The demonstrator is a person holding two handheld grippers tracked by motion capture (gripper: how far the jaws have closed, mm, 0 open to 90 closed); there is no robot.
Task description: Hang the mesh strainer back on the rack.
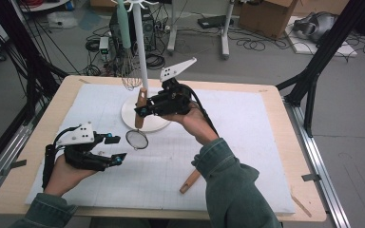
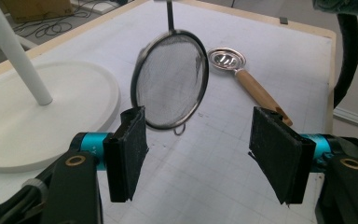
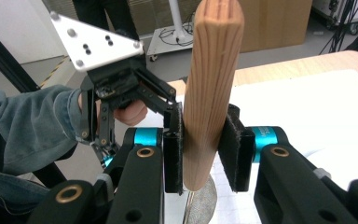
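Right gripper (image 1: 141,110) pinches the strainer (image 1: 136,139) by its wooden handle, lifted beside the stand (image 1: 141,61); left gripper (image 1: 115,148) spread, empty; hanging apparently outstanding.

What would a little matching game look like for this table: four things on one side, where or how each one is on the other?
Things:
1. strainer
2. whisk
3. spoon
4. left gripper

States:
A. hangs from the white stand
B. lies flat on the mat
C. open, holding nothing
D. hangs mesh down, wooden handle clamped by the right gripper

Pairs: 1-D, 2-A, 3-B, 4-C
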